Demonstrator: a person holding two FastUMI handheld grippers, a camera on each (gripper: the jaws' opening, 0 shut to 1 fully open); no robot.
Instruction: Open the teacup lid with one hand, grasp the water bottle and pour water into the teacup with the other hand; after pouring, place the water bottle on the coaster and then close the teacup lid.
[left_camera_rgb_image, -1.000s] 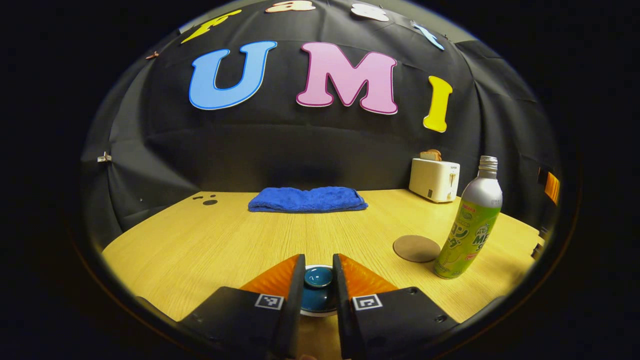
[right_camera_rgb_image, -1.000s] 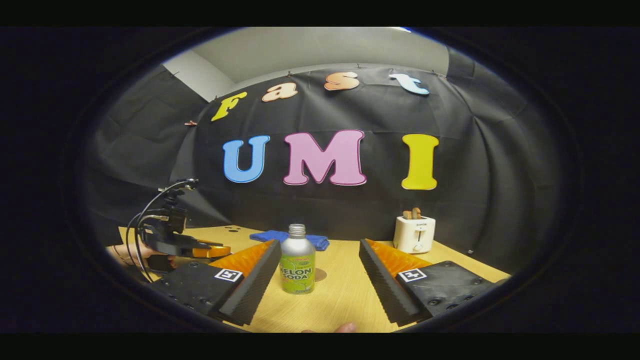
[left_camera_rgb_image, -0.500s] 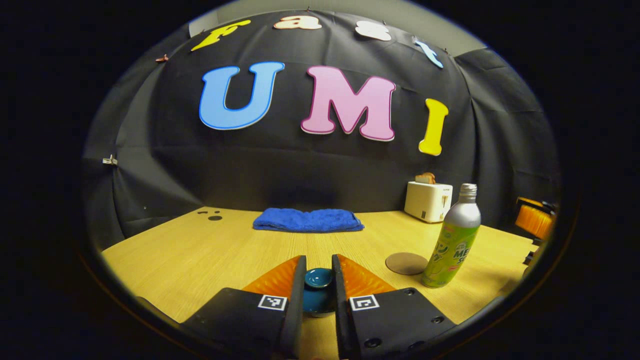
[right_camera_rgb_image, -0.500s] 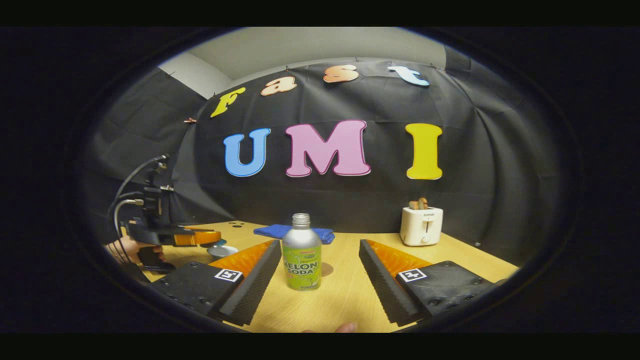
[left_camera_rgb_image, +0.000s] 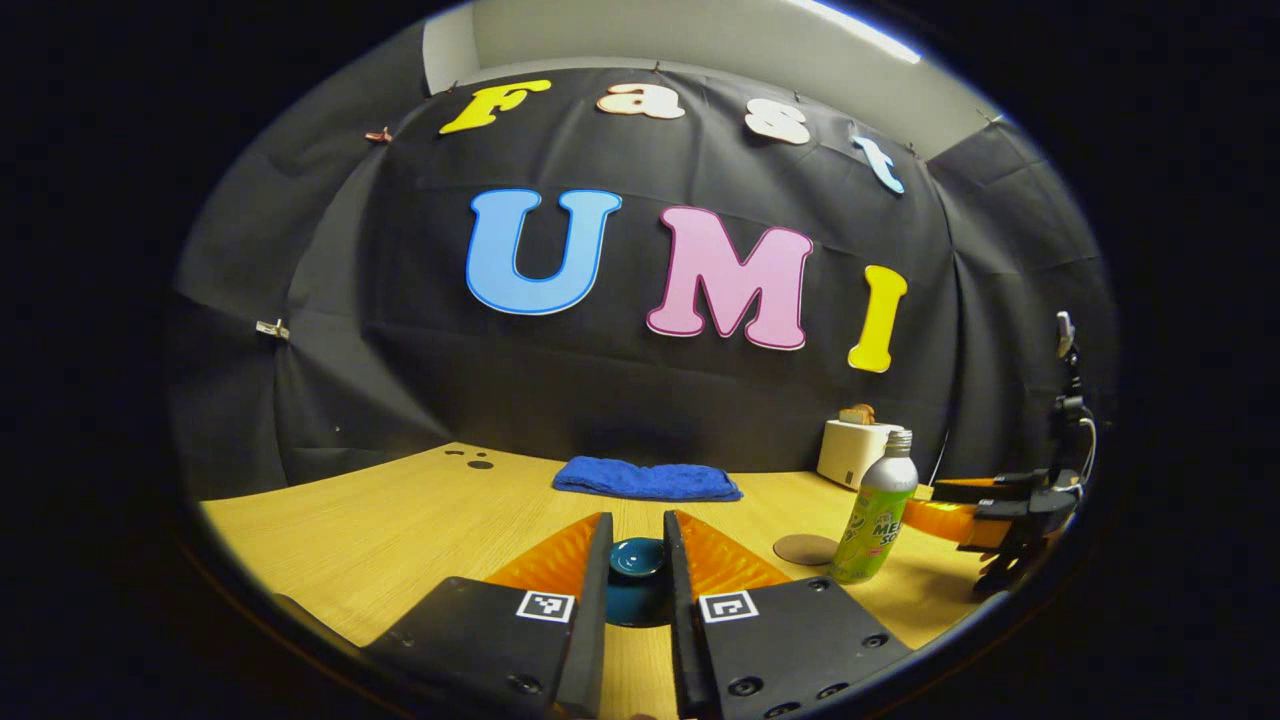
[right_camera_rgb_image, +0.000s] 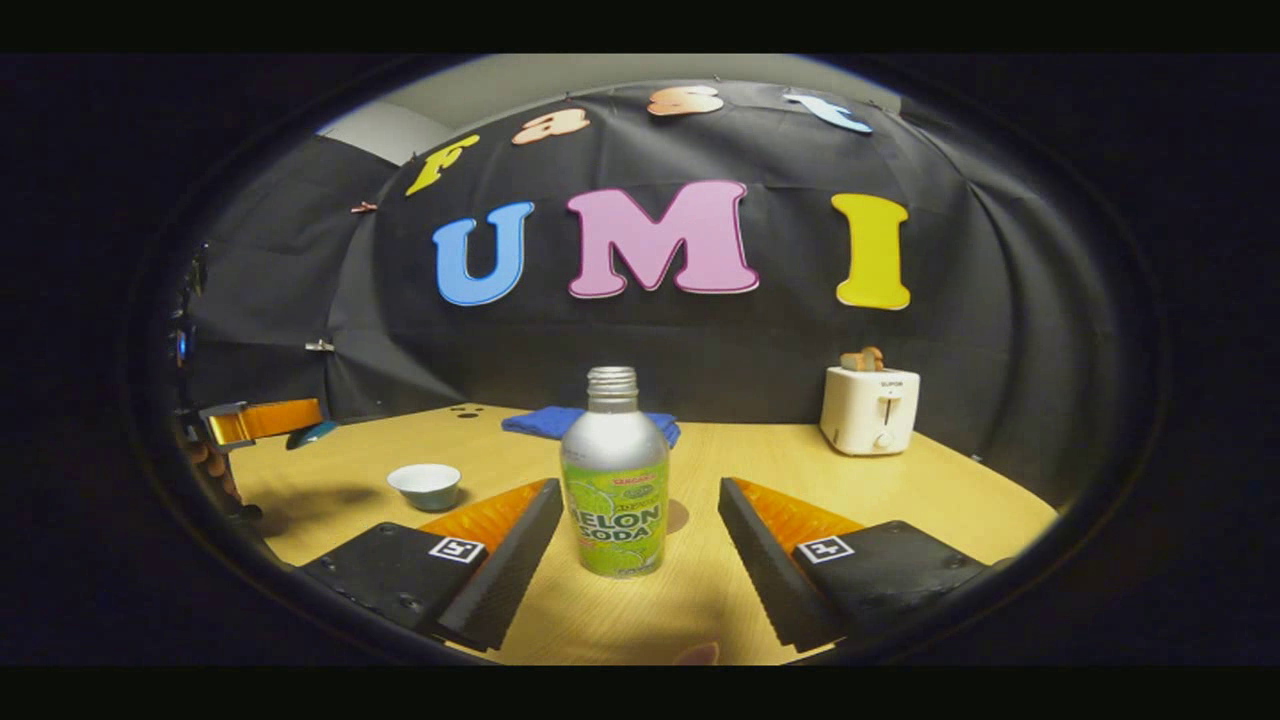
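black cloth wall, wooden table

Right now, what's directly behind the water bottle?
In the right gripper view, the coaster lies just behind the water bottle, mostly hidden by it. Farther back, the blue towel is also partly covered. The right gripper is open around the bottle.

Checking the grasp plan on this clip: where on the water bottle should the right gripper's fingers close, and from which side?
Probably on the straight round body of the water bottle, below the narrowing shoulder, coming level from the front. It stands upright and capless on the table, between the open fingers of the right gripper, with free space on both flanks.
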